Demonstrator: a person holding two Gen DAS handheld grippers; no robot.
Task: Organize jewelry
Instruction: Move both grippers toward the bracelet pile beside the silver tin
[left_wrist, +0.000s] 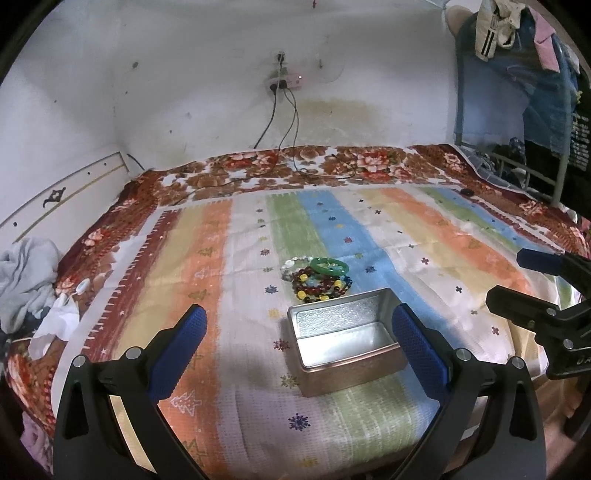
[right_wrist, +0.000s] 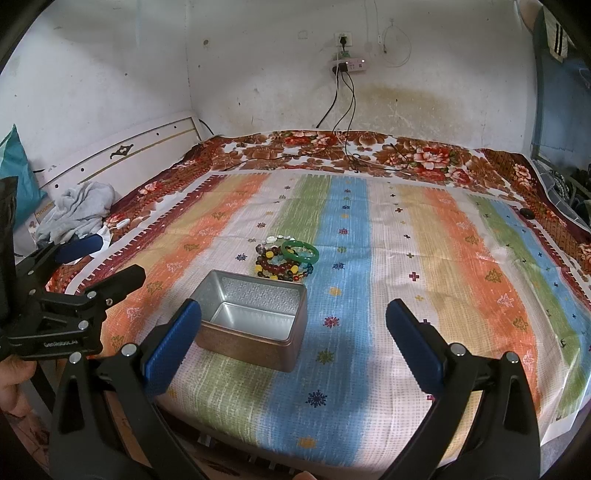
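An open, empty metal tin (left_wrist: 345, 341) (right_wrist: 255, 325) sits on the striped bedspread near the bed's front edge. Just behind it lies a pile of jewelry: a green bangle (left_wrist: 328, 266) (right_wrist: 300, 252) resting on beaded bracelets (left_wrist: 319, 286) (right_wrist: 280, 264). My left gripper (left_wrist: 297, 325) is open and empty, its blue-padded fingers on either side of the tin's near end, held above the bed. My right gripper (right_wrist: 293, 321) is open and empty, to the right of the tin. Each gripper also shows in the other's view, at the right edge of the left wrist view (left_wrist: 517, 277) and the left edge of the right wrist view (right_wrist: 107, 258).
The striped sheet (right_wrist: 424, 258) lies over a floral blanket (right_wrist: 406, 155). Crumpled grey clothing (right_wrist: 77, 214) sits at the left by the white headboard (right_wrist: 122, 155). Cables (right_wrist: 347, 110) hang from a wall power strip onto the bed. Clothes (left_wrist: 535, 74) hang at the far right.
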